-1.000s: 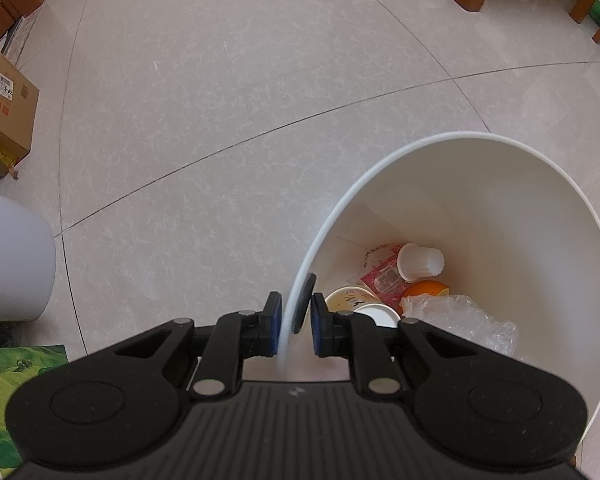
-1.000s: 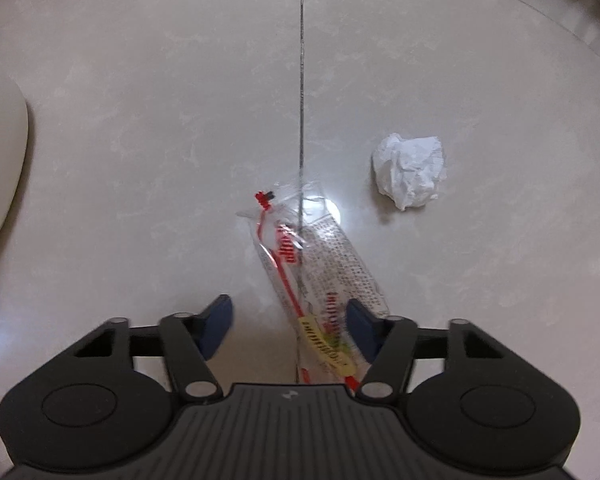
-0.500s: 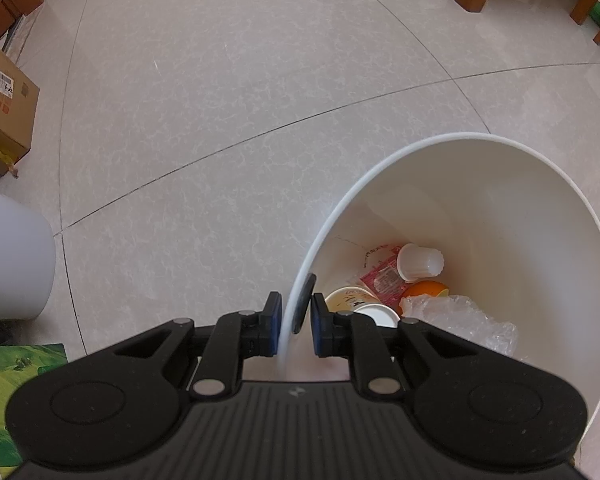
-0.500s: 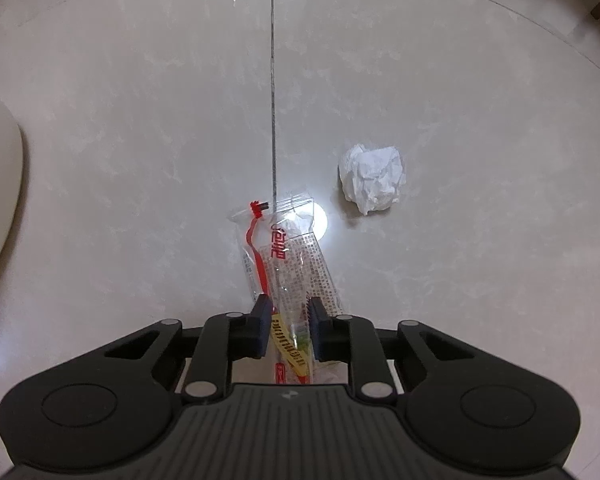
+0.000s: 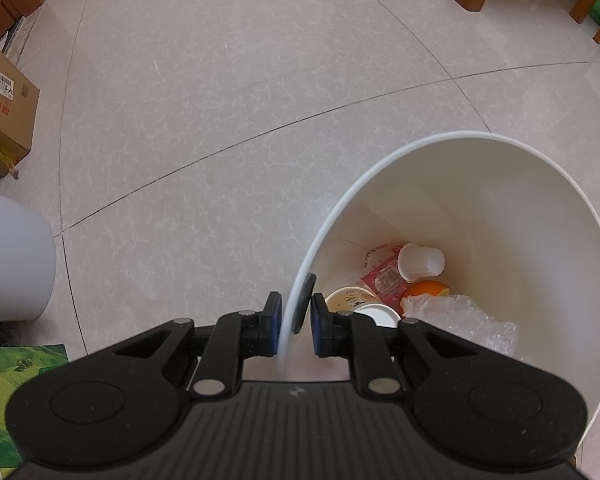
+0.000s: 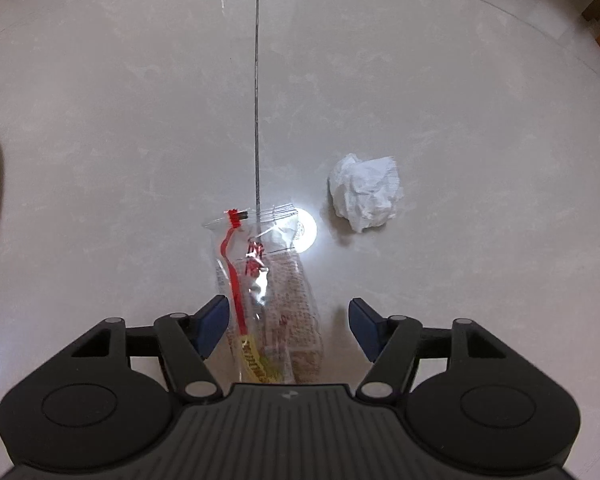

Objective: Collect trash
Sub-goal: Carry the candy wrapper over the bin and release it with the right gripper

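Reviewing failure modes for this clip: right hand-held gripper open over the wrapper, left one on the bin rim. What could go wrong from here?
1. The right hand-held gripper is open around the wrapper, a thin clear film lying flat on the floor; the fingers may close without catching it.
2. The paper ball lies apart from the wrapper and could be missed.
3. The left hand-held gripper pinches only the rim of the bin; a slip could tip the bin.
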`<state>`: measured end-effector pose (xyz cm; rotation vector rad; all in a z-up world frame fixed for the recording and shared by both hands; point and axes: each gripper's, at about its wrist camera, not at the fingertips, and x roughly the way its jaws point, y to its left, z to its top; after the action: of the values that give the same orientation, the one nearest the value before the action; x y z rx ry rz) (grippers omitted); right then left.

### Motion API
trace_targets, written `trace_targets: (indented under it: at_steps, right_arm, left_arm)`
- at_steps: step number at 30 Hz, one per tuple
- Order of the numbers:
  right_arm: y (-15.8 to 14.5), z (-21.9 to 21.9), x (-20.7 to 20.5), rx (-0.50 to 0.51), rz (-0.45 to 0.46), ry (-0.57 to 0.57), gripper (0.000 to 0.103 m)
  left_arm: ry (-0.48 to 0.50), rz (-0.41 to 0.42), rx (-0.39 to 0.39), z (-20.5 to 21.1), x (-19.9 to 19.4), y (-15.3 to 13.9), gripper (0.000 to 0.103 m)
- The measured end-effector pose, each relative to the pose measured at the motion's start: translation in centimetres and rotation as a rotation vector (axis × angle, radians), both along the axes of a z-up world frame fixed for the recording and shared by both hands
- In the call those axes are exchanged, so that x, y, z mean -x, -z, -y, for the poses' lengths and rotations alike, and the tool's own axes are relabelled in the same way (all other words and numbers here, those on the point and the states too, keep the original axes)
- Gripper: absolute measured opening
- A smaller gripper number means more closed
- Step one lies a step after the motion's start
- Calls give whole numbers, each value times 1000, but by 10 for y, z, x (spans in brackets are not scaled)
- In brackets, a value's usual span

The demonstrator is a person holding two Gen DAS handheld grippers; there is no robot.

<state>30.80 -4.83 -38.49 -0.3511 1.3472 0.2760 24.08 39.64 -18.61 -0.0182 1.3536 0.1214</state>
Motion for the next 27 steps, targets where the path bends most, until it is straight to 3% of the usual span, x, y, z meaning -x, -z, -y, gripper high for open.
trace_targets:
  at_steps: [3,7,12,19,27]
  right_arm:
    - [5,-9,3,18,-1,-27,68]
    - [4,-14,4,21,-17,-30,37]
    - [-18,-16,4,21,-9,-23,31]
    - [-96,-29,21,-20,19,-54,31]
    - [-222,-72,56,-88,88,-190,32]
  left_arm:
    - [1,1,0,0,1,0,14]
    - [-1,0,2,0,0,0,14]
    - [-1,1,4,-1,0,0,14]
    - [-5,1,10,-2,0,1,14]
    - [-15,-1,37,-7,1,0,13]
